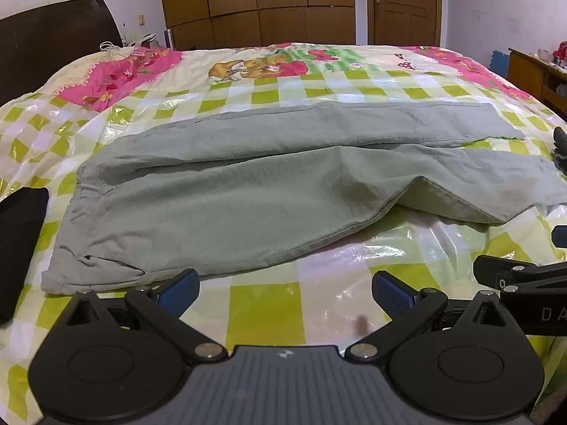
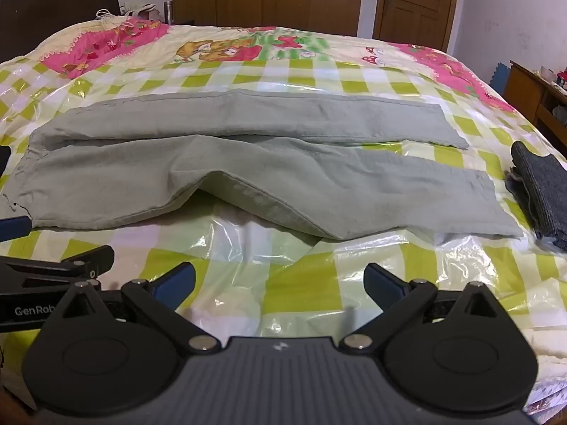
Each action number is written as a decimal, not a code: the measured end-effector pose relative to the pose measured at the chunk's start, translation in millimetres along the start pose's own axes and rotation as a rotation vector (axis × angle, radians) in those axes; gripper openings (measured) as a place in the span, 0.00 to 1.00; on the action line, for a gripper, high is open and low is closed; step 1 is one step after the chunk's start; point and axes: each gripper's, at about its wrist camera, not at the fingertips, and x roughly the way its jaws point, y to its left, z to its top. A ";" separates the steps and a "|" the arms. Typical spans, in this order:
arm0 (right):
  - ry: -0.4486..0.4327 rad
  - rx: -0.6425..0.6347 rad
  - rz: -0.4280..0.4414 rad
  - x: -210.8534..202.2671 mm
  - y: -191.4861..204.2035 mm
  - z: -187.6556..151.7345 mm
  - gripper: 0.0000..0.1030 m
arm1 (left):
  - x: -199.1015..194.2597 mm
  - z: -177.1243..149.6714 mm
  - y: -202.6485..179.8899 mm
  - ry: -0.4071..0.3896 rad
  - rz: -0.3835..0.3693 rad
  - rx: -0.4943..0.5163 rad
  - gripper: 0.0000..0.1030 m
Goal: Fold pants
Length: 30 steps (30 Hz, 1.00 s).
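Note:
Pale grey-green pants [image 1: 248,184] lie flat across the bed, waistband at the left and the two legs stretching right; the near leg's edge buckles up in a ridge. The right wrist view shows the same pants [image 2: 248,163] with leg cuffs ending at the right. My left gripper [image 1: 285,288] hovers open over the bedcover just in front of the pants' near edge, nothing between its blue pads. My right gripper [image 2: 280,285] is open too, a little short of the buckled near leg. Each gripper shows at the other view's edge.
The bed carries a green-checked, pink-cornered cover under clear plastic [image 2: 248,244]. A folded dark grey garment [image 2: 542,191] lies at the right beside the cuffs. A folded black item [image 1: 21,244] sits at the left. Wardrobe [image 1: 255,3], door and a side cabinet [image 2: 531,92] stand behind.

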 end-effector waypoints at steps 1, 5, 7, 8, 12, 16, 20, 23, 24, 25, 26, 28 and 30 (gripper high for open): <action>-0.001 0.000 0.000 0.5 0.5 0.0 0.97 | -0.2 0.1 -0.4 0.002 -0.001 0.000 1.00; 0.000 0.001 -0.002 1.8 1.8 -0.6 0.97 | -2.7 0.5 -3.0 0.004 -0.001 -0.001 1.00; 0.002 0.004 0.000 0.3 -3.7 -1.6 0.97 | 0.6 -0.8 -0.6 0.007 -0.006 -0.005 1.00; 0.003 0.005 -0.001 0.1 -3.4 -1.5 0.97 | 0.7 -0.1 -0.5 0.008 -0.006 -0.006 1.00; 0.006 0.004 -0.002 2.0 -1.0 -0.9 0.97 | -0.6 0.1 -2.8 0.009 -0.006 -0.005 1.00; 0.006 0.005 -0.002 2.6 -1.6 -2.1 0.96 | 5.0 0.7 -1.0 0.008 -0.004 -0.003 1.00; 0.007 0.005 0.000 2.4 -2.4 -2.1 0.96 | 5.1 -2.3 -3.3 0.007 -0.003 0.003 1.00; 0.008 0.005 0.002 3.6 -2.0 -2.8 0.95 | 4.3 -2.1 -2.7 0.006 -0.003 0.006 1.00; 0.008 0.007 0.004 4.0 -2.6 -3.6 0.95 | 4.2 -2.1 -3.0 0.006 -0.003 0.008 1.00; 0.008 0.008 0.004 4.3 -3.2 -4.3 0.95 | 4.3 -2.0 -3.2 0.006 -0.002 0.008 1.00; 0.009 0.009 0.004 4.9 -3.6 -4.5 0.95 | 4.3 -1.9 -3.3 0.007 -0.002 0.009 1.00; 0.011 0.010 0.005 4.8 -4.0 -4.7 0.95 | 4.2 -1.8 -3.6 0.007 -0.002 0.010 1.00; 0.012 0.011 0.005 4.9 -4.3 -4.8 0.95 | 4.3 -1.7 -3.8 0.007 -0.001 0.010 1.00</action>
